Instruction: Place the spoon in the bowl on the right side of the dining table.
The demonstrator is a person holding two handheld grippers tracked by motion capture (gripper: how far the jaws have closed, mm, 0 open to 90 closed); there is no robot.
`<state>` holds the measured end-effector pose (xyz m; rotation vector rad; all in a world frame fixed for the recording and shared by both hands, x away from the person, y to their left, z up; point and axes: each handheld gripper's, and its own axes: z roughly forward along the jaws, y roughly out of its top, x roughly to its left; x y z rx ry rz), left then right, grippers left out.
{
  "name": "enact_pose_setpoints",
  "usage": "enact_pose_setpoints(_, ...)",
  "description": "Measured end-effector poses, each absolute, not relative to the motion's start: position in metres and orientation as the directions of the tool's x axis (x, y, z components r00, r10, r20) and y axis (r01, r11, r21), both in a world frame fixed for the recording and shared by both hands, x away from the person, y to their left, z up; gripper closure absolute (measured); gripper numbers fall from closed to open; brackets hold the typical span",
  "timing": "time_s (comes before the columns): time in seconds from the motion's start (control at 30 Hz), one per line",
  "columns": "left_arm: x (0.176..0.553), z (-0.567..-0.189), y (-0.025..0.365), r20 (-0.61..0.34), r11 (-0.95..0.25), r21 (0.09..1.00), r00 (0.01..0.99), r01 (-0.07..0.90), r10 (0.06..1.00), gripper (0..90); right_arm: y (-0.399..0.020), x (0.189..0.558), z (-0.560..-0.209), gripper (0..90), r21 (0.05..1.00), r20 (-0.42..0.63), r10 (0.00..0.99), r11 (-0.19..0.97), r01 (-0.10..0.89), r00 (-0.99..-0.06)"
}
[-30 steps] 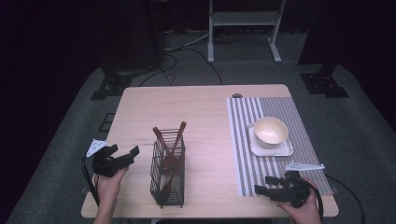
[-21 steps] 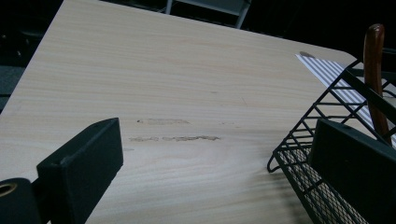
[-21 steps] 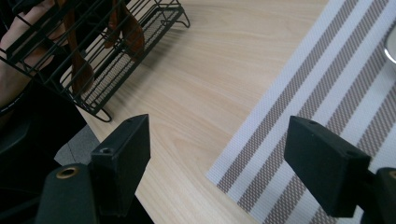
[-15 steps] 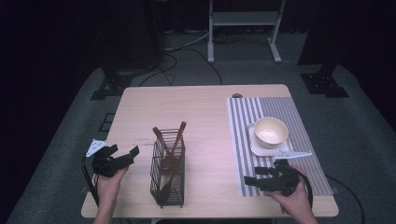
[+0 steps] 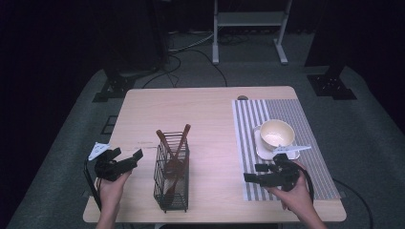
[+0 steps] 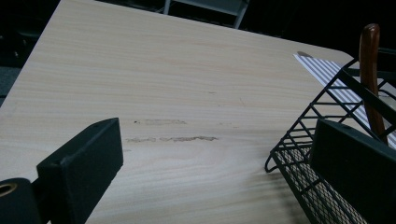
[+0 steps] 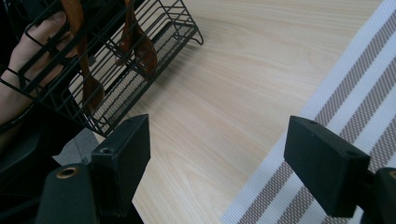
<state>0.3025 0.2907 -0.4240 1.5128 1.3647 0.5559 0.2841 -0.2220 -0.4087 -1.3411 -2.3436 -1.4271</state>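
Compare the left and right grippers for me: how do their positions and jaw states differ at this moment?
The left gripper sits over bare wood beside the wire basket; the right gripper sits over the edge of the striped placemat, near the bowl. The left gripper points right toward the basket, the right gripper points left toward it. Both have jaws spread wide with nothing between them.

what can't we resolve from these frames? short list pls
- Wooden utensils in the wire basket: high view, exact count and type unclear, mesh and overlap hide them.
- Bowl contents: high view, too small to tell.
- Small dark thing at the placemat corner: too small to identify.
- Basket's right side: left gripper view, cut off by the edge and the left tongs.
- Person's left hand: right gripper view, behind basket wires.
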Motion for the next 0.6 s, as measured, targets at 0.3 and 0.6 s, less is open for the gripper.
enact_pose_setpoints(0.3, 0.303, -0.425, 0.293, -0.272, 0.125, 0.87, 0.254, 0.476, 0.928, 2.0, -0.207, 0.301, -0.401, 21.6, 0.673, 0.47, 0.624, 0.204, 0.711, -0.625)
enact_pose_setpoints(0.6, 0.303, -0.425, 0.292, -0.269, 0.12, 0.871, 0.258, 0.477, 0.928, 2.0, -0.189, 0.314, -0.389, 21.5, 0.668, 0.463, 0.612, 0.234, 0.706, -0.641)
